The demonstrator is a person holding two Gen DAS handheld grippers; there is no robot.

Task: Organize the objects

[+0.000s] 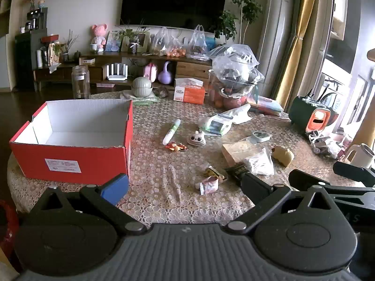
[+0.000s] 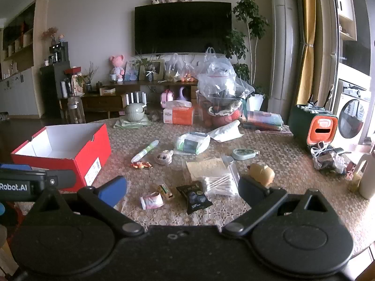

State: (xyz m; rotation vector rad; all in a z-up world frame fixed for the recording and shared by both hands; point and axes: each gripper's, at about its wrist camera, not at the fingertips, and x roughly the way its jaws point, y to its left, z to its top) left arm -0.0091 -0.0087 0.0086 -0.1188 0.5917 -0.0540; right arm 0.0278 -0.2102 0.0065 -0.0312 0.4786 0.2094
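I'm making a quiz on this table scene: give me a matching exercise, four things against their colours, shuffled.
Things:
1. box
2. pen
3. tissue pack
4. snack bag

Colours:
A. black
B. orange and white
C. red outside, white inside
D. white and green

Pairs: 1-C, 2-D, 3-B, 4-A
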